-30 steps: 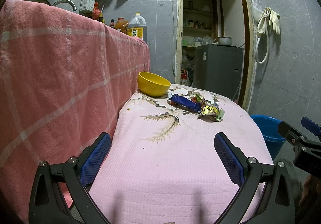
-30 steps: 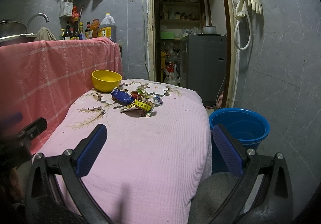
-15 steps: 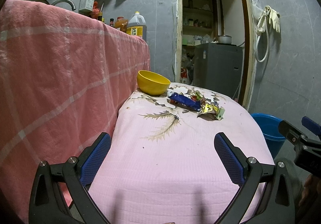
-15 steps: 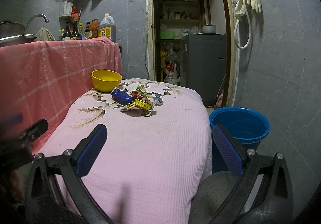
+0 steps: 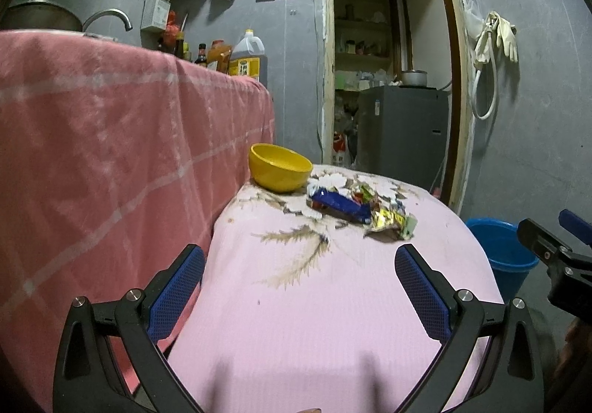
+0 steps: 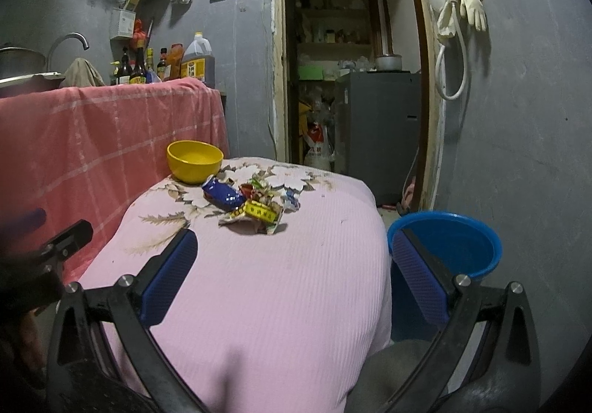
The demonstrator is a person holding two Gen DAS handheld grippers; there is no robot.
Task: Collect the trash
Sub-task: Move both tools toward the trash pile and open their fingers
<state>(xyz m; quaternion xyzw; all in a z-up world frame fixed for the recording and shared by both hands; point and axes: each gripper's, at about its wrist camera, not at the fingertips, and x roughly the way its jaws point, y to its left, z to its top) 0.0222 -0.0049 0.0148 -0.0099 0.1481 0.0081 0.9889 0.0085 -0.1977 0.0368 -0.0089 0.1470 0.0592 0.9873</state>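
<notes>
1. The left gripper [image 5: 299, 287] hangs over the near end of the table, its jaws spread wide with nothing between them; each finger is black moulded plastic faced with a blue, finely dimpled pad [image 5: 177, 292].
2. The right gripper [image 6: 294, 274] is likewise wide apart and empty, with the same blue textured pads [image 6: 172, 276] and round metal bolts at the joints.
3. Ahead of both grippers, on the far half of the table, lies the trash: a loose heap of crumpled wrappers [image 6: 255, 205].
4. The largest piece is a glossy blue packet [image 5: 340, 204], creased and long; beside it sits a shiny yellow foil wrapper [image 5: 388, 220], and smaller red and green scraps are mixed in, too small to tell apart.
5. Just beyond the heap, toward the left gripper's side, stands a smooth round yellow bowl [image 6: 195, 161], close to the blue packet; whether they touch I cannot tell.
6. The table wears a pink ribbed cloth [image 6: 281, 287] printed with pale flowers and brown feathery leaves at its far end.
7. To the right gripper's outer side, on the floor below the table edge, sits a round blue plastic bucket [image 6: 477, 246].
8. To the left rises a counter draped in a fuzzy pink checked towel [image 5: 111, 139].
</notes>
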